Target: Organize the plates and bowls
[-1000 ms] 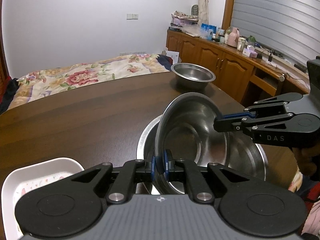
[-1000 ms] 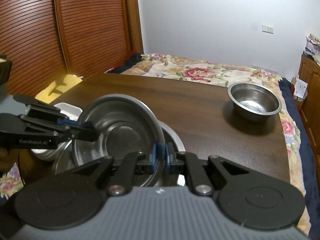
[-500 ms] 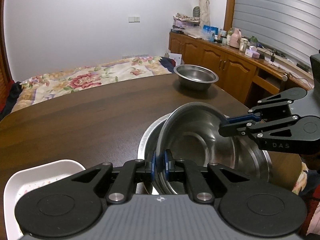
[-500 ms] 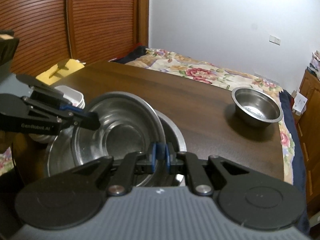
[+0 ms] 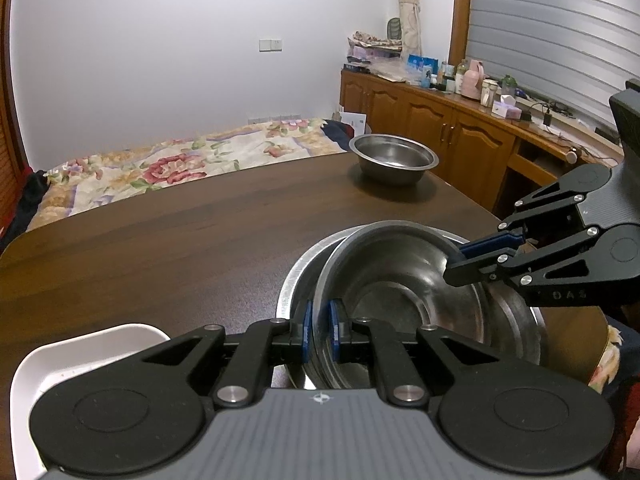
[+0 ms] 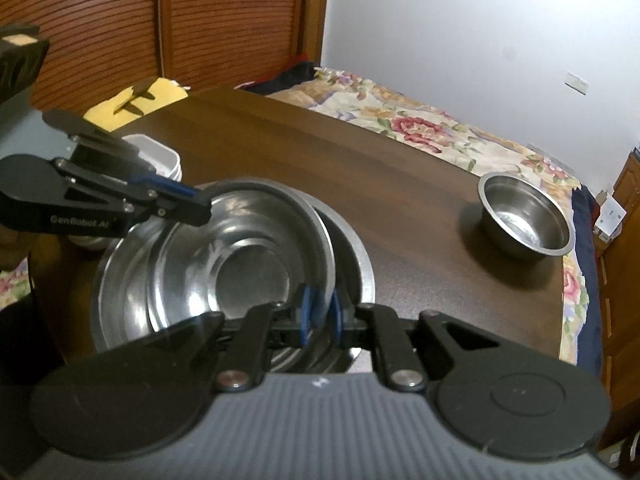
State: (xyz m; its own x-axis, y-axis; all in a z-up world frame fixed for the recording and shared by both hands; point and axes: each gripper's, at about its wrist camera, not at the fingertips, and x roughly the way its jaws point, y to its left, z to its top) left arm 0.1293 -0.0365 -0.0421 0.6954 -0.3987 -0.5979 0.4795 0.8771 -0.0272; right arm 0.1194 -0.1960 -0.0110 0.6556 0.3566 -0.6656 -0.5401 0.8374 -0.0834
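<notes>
Inner steel bowl held by both rims, tilted inside the large steel basin.

The left gripper (image 5: pixel 320 330) has its fingers clamped on the near rim of the inner steel bowl (image 5: pixel 400 292); the right gripper (image 6: pixel 320 314) has its fingers clamped on the rim at the opposite side, so the bowl hangs between the two holds. The bowl sits within the large steel basin (image 5: pixel 292 288), its far edge raised above the basin's rim and its near edge lower, hence not yet nested flat. Judgement: release turns on levelling that raised edge down into the basin; both hands are equally close. A second steel bowl (image 5: pixel 394 158) stands well apart from the basin across the worktop (image 5: pixel 160 240), nearer the right gripper. A white dish (image 5: pixel 80 352) lies just beside the basin, on the left gripper's side.
</notes>
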